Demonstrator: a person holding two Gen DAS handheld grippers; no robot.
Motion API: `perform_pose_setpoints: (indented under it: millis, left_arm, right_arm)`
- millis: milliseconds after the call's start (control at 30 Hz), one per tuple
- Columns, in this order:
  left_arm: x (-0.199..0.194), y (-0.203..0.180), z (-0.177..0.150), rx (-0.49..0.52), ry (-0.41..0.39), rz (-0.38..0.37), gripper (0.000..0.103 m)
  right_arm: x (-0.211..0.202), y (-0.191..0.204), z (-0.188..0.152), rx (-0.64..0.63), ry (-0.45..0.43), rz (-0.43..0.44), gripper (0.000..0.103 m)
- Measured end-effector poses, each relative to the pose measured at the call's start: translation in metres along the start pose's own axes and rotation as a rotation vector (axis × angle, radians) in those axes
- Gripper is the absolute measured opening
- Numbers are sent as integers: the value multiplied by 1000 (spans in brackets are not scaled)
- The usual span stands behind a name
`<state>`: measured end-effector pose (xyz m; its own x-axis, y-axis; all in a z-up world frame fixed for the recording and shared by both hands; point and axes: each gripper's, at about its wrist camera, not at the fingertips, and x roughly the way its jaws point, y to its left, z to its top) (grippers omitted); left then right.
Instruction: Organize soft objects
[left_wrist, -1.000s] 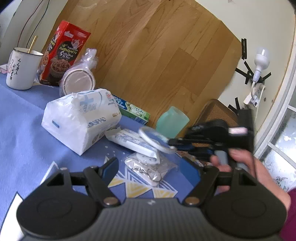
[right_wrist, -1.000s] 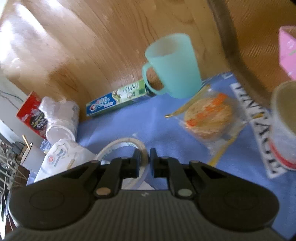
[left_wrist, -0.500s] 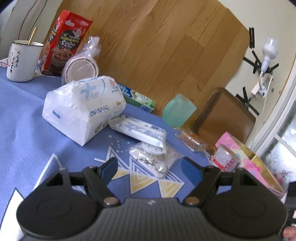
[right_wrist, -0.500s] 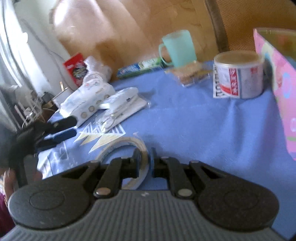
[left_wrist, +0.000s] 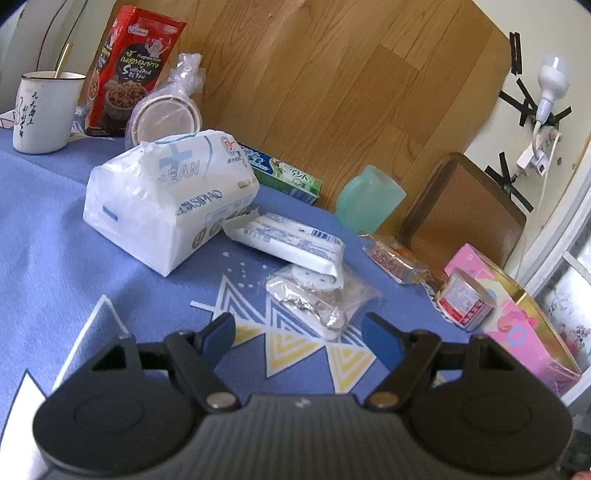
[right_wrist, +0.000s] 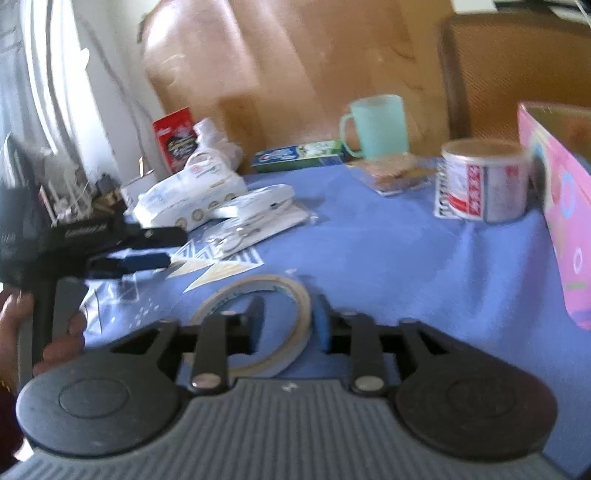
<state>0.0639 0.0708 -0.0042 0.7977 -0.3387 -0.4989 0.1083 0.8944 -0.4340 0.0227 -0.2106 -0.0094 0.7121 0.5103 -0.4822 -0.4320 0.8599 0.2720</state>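
Observation:
My left gripper (left_wrist: 299, 328) stands open over the blue cloth (left_wrist: 48, 229), with nothing between its blue pads. Just beyond it lies a clear bag of metal bits (left_wrist: 317, 299), then a flat white packet (left_wrist: 291, 243) and a large white tissue pack (left_wrist: 166, 199). My right gripper (right_wrist: 289, 314) is low over the cloth and its jaws are opening. The rim of a roll of clear tape (right_wrist: 258, 281) lies between them on the cloth, and the pads do not press it. The left gripper (right_wrist: 159, 247) shows at the left of the right wrist view, held by a hand.
Along the back stand a white enamel mug (left_wrist: 44, 110), a red snack box (left_wrist: 129, 70), bagged paper cups (left_wrist: 162, 114), a toothpaste box (left_wrist: 280, 173) and a mint mug (left_wrist: 369, 201). At the right are a wrapped snack (left_wrist: 395, 258), a can (left_wrist: 463, 299) and a pink box (left_wrist: 517, 325).
The right gripper carried the tape roll from over the packets to the near part of the cloth, rolled level, and its jaws parted off the tape. The left gripper barely moved.

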Motion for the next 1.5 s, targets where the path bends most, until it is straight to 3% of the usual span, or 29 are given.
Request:
perform_pose_setpoints:
  millis: [567,1000,1500]
  left_arm:
    - [4,-7,0,39,16,21,79]
    - [5,-9,-1,54,17,32,79]
    - [4,-9,1,69,18,-4,79]
  right_arm:
    - [-1,1,-2,7,-19,10,46]
    - [-3,1,-3,4,-32,11,46]
    - [-1,3,-3,-5,-17,2,47]
